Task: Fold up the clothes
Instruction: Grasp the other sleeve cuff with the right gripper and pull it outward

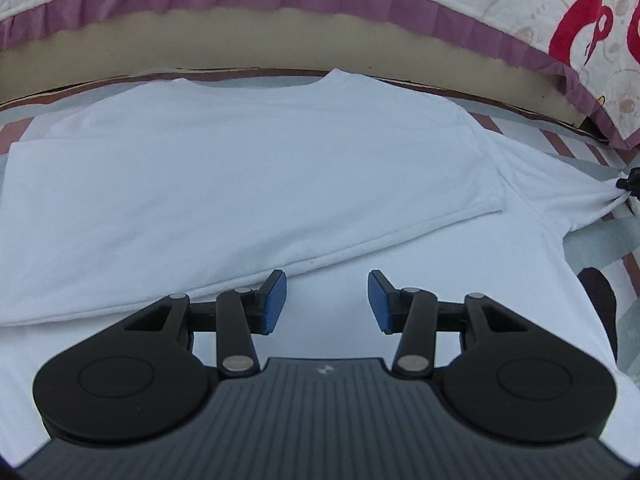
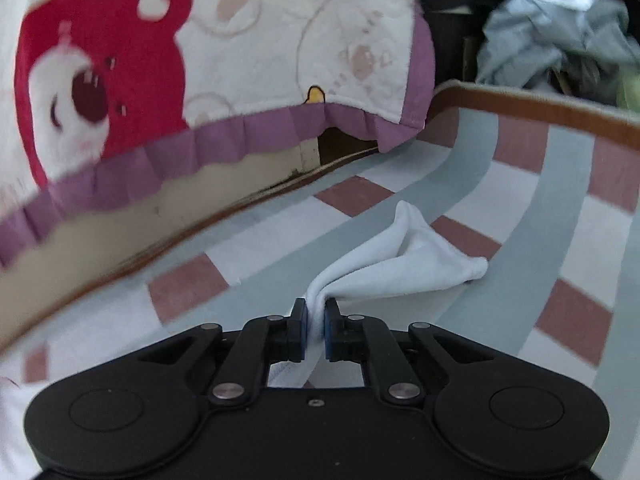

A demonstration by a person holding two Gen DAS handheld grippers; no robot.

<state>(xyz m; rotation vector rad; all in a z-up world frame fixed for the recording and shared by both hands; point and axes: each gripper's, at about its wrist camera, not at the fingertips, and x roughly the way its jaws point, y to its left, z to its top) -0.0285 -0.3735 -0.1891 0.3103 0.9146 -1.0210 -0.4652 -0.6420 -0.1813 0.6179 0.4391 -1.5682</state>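
Nearest you, your left gripper [image 1: 327, 302] hangs over the white T-shirt [image 1: 248, 168] with its blue pads [image 1: 274, 300] apart and nothing between them; released, pointing down at the near hem region.

Your right gripper [image 2: 316, 320] is clenched on the sleeve [image 2: 400, 264]; the cloth bunches into a thin neck between the pads and fans out beyond them, its tip lying on the striped mat [image 2: 520, 200]; in the left wrist view the same sleeve is drawn taut toward the mat's right edge.

The shirt lies flat across the middle of the mat, collar toward the far edge; one side already lies folded over the body, its hem running on a slant just beyond your left pads.

Handling, as a judgement: light, limp knit; no stiffness, so it sags and wrinkles wherever unsupported; not slippery against the pads; nothing to break. Pinch at edges and corners, hem or sleeve end, not mid-panel; a pinch through two layers would drag the folded flap out of line.

Beyond the mat's far edge: a tan board [image 1: 280, 40], then a bear-print quilt [image 2: 200, 60] with purple trim; a heap of clothes [image 2: 552, 40] past the far right corner.
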